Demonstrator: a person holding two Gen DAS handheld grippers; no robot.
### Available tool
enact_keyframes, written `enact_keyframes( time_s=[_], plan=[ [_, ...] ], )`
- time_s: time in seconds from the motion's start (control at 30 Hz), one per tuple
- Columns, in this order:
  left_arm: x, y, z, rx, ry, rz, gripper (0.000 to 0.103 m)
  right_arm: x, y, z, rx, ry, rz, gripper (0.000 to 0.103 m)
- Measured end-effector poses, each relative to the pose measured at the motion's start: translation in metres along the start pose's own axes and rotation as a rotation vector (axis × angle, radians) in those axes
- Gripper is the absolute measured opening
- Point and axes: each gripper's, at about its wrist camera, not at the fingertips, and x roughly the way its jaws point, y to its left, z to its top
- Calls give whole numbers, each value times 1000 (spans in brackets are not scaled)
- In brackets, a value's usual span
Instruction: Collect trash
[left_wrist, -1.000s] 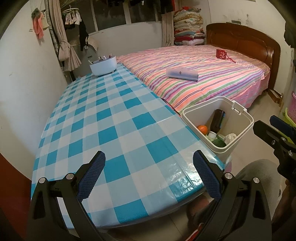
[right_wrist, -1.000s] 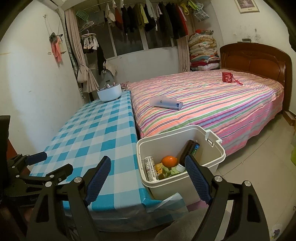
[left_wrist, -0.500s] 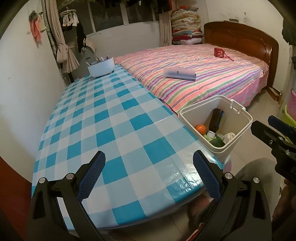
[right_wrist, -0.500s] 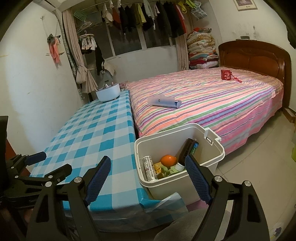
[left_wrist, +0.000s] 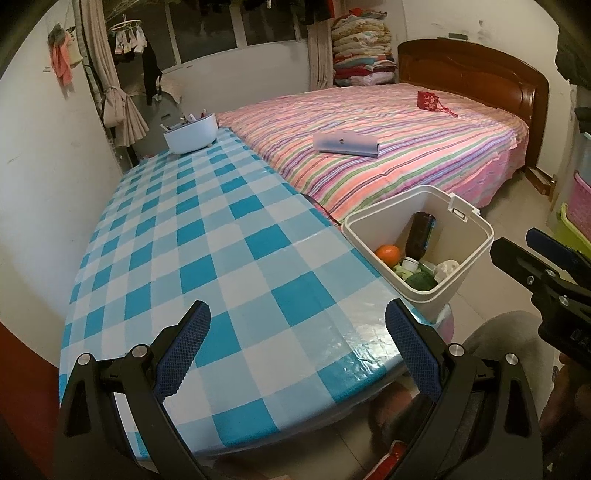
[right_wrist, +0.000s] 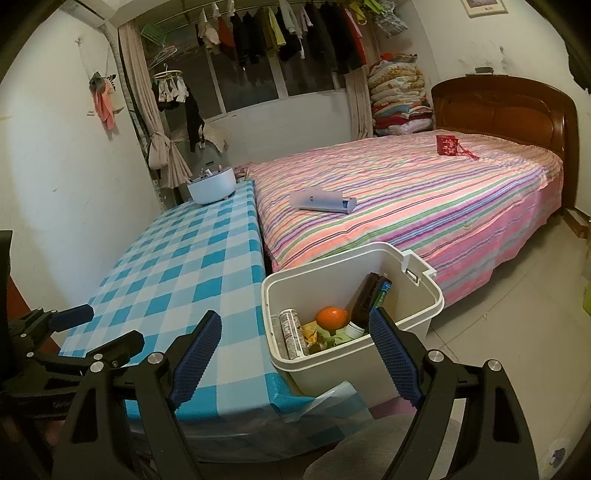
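A white bin (left_wrist: 461, 254) (right_wrist: 413, 310) stands beside the near right corner of the blue checked table (left_wrist: 207, 236) (right_wrist: 184, 266). In it lie an orange (left_wrist: 388, 254) (right_wrist: 331, 316), a dark bottle (left_wrist: 421, 236) (right_wrist: 371, 297), a can (right_wrist: 291, 332) and green and white scraps (left_wrist: 424, 277). My left gripper (left_wrist: 297, 332) is open and empty above the table's near edge. My right gripper (right_wrist: 295, 339) is open and empty, held in front of the bin.
A white bowl (left_wrist: 191, 133) (right_wrist: 212, 186) with small items stands at the table's far end. A striped bed (left_wrist: 388, 147) (right_wrist: 406, 199) runs along the table's right side, with a grey case (left_wrist: 349, 145) and a red pouch (left_wrist: 427, 99) on it. Coloured baskets (left_wrist: 578, 210) stand at the right wall.
Both views have shifted slightly, as if both grippers rose or tilted up a little. The grippers stay open and the bin's contents are unchanged.
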Motion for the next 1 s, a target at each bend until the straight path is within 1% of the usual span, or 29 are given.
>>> enact_keyframes(
  time_s=[0.33, 0.47, 0.57, 0.7, 0.83, 1.0],
  plan=[
    [-2, -23, 3, 72, -11, -30, 94, -1, -11, 0, 22, -3, -6, 80],
    [-4, -33, 2, 102, -24, -74, 94, -2, -14, -1, 28, -3, -11, 80],
    [-5, -37, 2, 106, -34, -103, 94, -2, -17, -1, 35, -3, -12, 80],
    [-2, -37, 4, 91, -20, -94, 94, -2, -21, -1, 40, -4, -12, 80],
    [1, -33, 5, 71, -16, -47, 94, -1, -21, -1, 40, -1, -7, 80],
    [1, -27, 5, 60, -22, -24, 94, 2, -21, 2, 37, 4, 5, 80]
  ],
)
